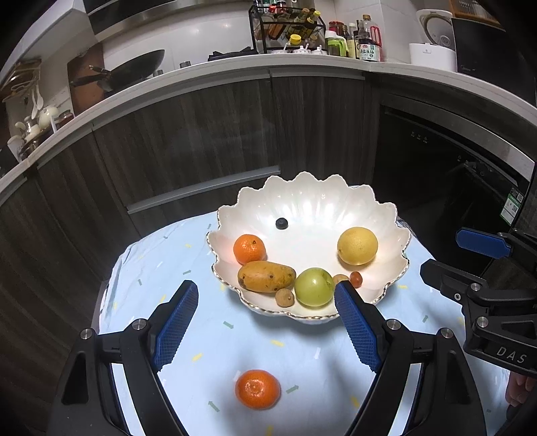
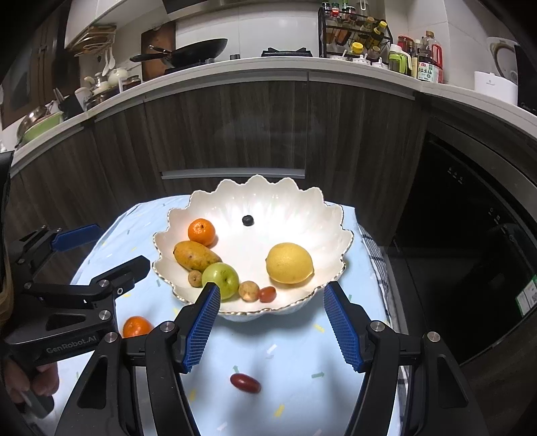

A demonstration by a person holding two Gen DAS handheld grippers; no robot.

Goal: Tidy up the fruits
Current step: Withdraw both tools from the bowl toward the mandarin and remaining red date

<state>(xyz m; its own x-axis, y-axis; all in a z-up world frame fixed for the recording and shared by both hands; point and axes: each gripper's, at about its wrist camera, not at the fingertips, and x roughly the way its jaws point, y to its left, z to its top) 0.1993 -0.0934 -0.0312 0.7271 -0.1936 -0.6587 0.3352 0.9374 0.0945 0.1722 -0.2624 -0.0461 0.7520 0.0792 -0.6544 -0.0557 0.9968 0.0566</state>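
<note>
A white scalloped bowl stands on the light blue cloth. It holds a tangerine, a mango, a green apple, a lemon, a blueberry, two longans and a cherry tomato. A second tangerine lies on the cloth, below and between my open left gripper's fingers. My right gripper is open and empty; a red cherry tomato lies on the cloth below it.
Dark wood cabinets and a white counter with a wok, bottles and a spice rack stand behind the table. A dark appliance stands to the right. A checked cloth hangs at the table's right edge.
</note>
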